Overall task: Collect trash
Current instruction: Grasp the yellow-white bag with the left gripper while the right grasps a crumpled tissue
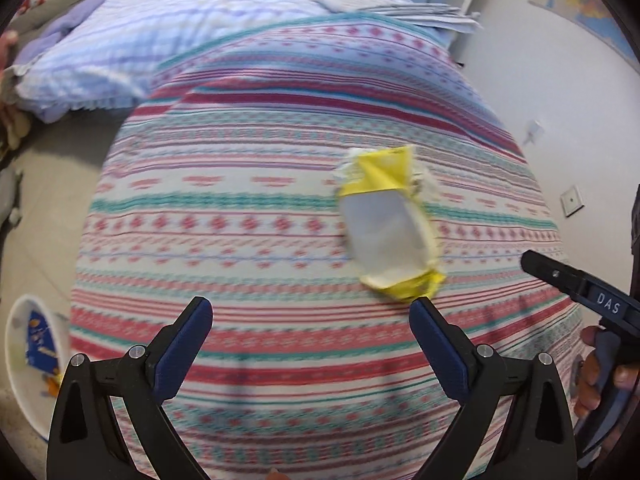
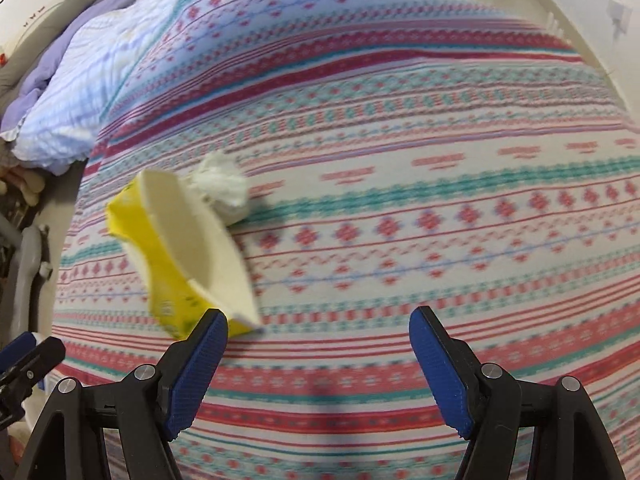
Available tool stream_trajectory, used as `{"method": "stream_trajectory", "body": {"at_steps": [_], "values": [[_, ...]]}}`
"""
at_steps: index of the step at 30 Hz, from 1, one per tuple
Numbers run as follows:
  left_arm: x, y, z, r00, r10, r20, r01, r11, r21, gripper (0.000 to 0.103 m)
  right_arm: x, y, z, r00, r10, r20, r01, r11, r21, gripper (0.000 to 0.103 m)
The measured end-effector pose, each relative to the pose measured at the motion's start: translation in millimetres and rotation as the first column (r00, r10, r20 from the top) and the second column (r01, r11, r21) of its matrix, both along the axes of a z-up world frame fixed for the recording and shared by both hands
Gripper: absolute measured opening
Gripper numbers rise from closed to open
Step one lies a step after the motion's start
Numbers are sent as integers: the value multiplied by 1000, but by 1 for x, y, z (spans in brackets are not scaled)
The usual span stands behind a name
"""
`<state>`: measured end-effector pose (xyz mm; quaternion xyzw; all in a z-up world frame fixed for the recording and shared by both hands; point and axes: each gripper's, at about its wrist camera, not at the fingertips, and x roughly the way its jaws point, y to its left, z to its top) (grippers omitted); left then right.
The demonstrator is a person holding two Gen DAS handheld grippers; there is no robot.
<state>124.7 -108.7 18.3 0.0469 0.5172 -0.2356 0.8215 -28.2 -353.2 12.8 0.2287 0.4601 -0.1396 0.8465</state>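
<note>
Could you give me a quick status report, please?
Both hand-held grippers open, empty: left, right. Yellow wrapper and crumpled tissue lying on striped bedspread. Nothing in the way.

Bed cover [image 1: 248, 216]: woven cloth, matt, with a striped pattern in red, teal and pink. Pillow [image 1: 120, 52]: soft crinkled cloth, pale blue, matt. Yellow carton [image 1: 390, 224]: torn thin card, yellow printed outside with a slight sheen, plain white matt inside, ragged paper edges. Crumpled tissue [image 2: 220, 188]: soft white paper, rough and creased. Left claw [image 1: 312, 314] and right claw [image 2: 318, 324]: black matt plastic arms, blue ribbed rubbery pads [image 2: 440, 376], bright polished metal rivets [image 1: 484, 350]. Bin [image 1: 24, 376]: smooth white plastic, faintly glossy. Floor [image 1: 52, 184]: smooth grey tile.
</note>
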Motion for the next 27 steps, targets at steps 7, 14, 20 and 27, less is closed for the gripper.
{"method": "stream_trajectory", "body": {"at_steps": [7, 14, 20, 27], "values": [[-2, -48, -7, 998, -30, -63, 27, 998, -56, 70, -14, -29, 1, 999, -52, 5, 52, 998, 24, 79], [6, -59, -21, 997, 24, -76, -24, 1000, -1, 15, -20, -35, 7, 998, -57, 21, 56, 998, 42, 79], [8, -34, -6, 999, 31, -27, -31, 999, -11, 13, -15, -36, 6, 998, -64, 21, 63, 997, 53, 79], [7, 15, 13, 998, 42, 43, -42, 999, 7, 13, 12, -28, -1, 999, -39, 25, 37, 997, 66, 79]]}}
